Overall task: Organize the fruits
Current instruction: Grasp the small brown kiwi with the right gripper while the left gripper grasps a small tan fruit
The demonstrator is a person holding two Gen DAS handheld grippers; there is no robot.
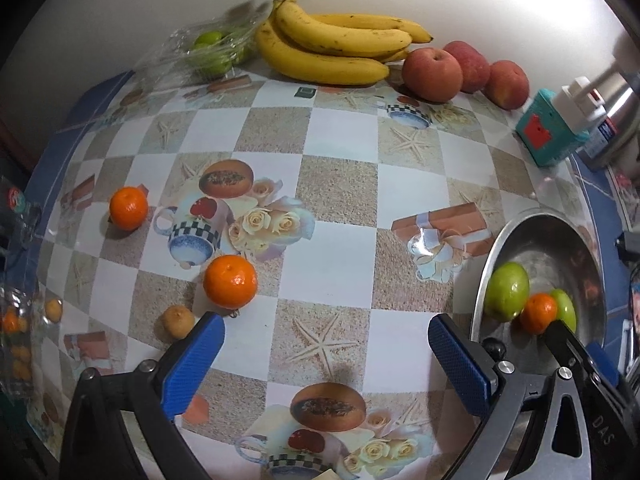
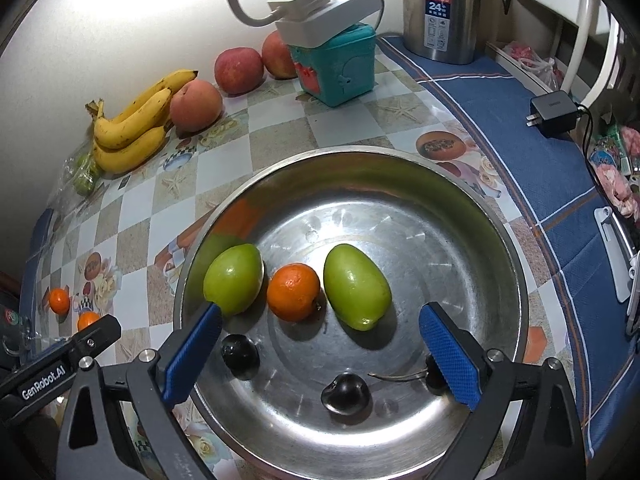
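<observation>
A steel bowl (image 2: 460, 208) holds two green fruits (image 2: 356, 290), one tangerine (image 2: 293, 286) and three dark cherries (image 2: 346, 394). My right gripper (image 2: 320, 334) is open and empty, low over the bowl's near side. My left gripper (image 1: 326, 344) is open and empty above the checked tablecloth. Two tangerines (image 1: 230, 281) (image 1: 128, 207) and a small brown fruit (image 1: 178, 321) lie on the cloth ahead and left of it. The bowl (image 1: 496, 248) is at its right. Bananas (image 1: 332, 46), three apples (image 1: 432, 74) and bagged green fruit (image 1: 210, 50) lie at the back by the wall.
A teal box (image 2: 336, 66) with a white power strip (image 2: 324, 12) on top and a steel kettle (image 2: 442, 8) stand at the back right. A black charger (image 2: 554, 114) lies on the blue cloth. A clear bag of small fruit (image 1: 16, 332) sits at the table's left edge.
</observation>
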